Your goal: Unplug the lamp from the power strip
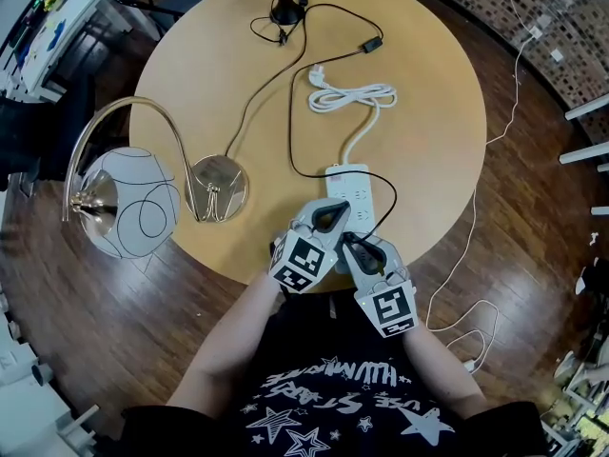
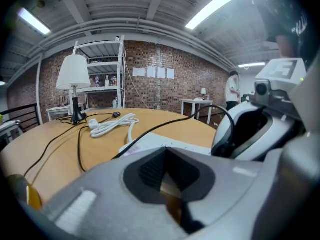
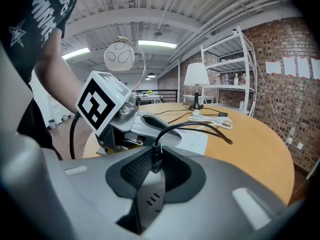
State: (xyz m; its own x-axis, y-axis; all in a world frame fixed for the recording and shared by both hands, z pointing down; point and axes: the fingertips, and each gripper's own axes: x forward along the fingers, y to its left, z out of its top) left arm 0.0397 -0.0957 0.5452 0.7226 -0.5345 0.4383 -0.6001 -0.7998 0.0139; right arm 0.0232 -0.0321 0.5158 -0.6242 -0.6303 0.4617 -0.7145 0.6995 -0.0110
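A white power strip lies on the round wooden table near me; it also shows in the left gripper view. The black-based table lamp stands at the far edge, and its black cord runs across the table towards the strip. My right gripper is shut on the cord's black plug, just off the strip's near end. My left gripper sits at that near end, jaws together, with nothing showing between them. Whether it touches the strip is hidden.
A coiled white cable lies beyond the strip. A gold arc lamp with a glass globe hangs off the table's left side, its disc base on the tabletop. White cables trail on the wooden floor to the right.
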